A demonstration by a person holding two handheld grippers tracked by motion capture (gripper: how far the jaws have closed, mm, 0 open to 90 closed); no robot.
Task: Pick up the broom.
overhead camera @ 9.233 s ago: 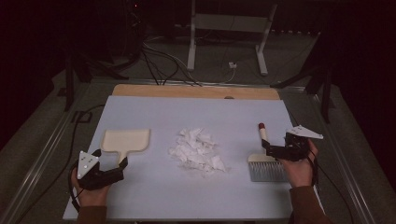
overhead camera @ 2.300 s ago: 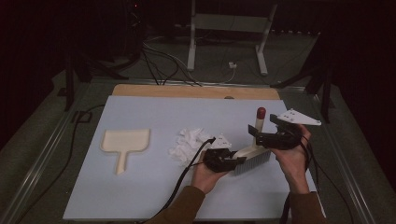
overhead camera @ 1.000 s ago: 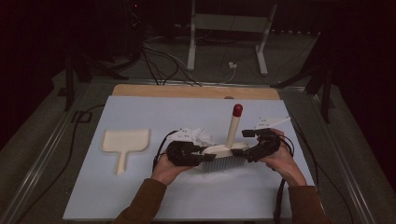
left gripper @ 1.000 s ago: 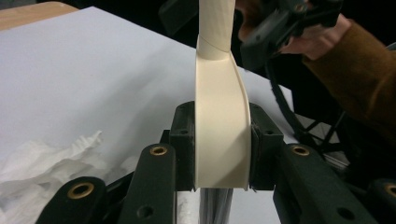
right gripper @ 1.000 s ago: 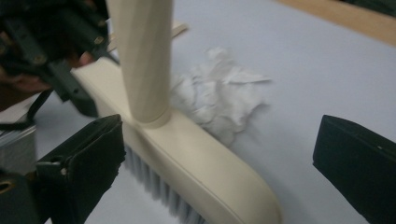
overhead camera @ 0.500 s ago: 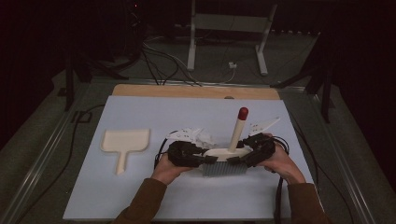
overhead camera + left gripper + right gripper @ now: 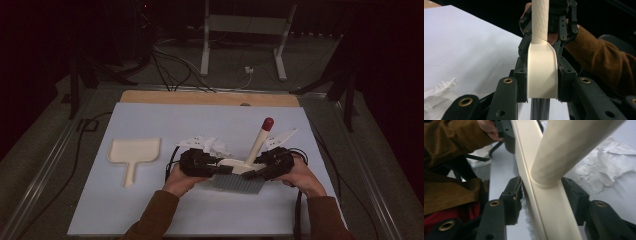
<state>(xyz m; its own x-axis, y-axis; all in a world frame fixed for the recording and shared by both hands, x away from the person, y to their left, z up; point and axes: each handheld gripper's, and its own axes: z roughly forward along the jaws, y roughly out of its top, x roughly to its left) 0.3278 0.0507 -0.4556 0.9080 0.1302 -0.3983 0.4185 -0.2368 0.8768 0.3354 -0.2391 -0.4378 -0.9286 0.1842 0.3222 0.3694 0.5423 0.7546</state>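
Note:
A cream brush [image 7: 235, 166] with grey bristles and a red-tipped handle [image 7: 267, 123] stands bristles-down on the white sheet [image 7: 150, 210], just in front of a pile of white paper scraps [image 7: 206, 144]. My left gripper [image 7: 219, 169] is shut on the left end of the brush head [image 7: 541, 75]. My right gripper [image 7: 253, 172] is shut on the head [image 7: 544, 195] near the handle's base [image 7: 554, 167]. The handle leans up and away to the right. A cream dustpan [image 7: 134, 152] lies flat to the left, apart from both grippers.
The scraps [image 7: 609, 162] lie right beside the bristles [image 7: 240, 183], on their far side. A wooden strip [image 7: 210, 98] edges the table's far side. Cables [image 7: 75, 165] trail on the grey surface to the left. Brown sleeves [image 7: 160, 215] come in from the near edge.
The left gripper came over from the dustpan side and closed on the brush head. Over the last second the brush slid a little right and nearer, its handle leaning further right.

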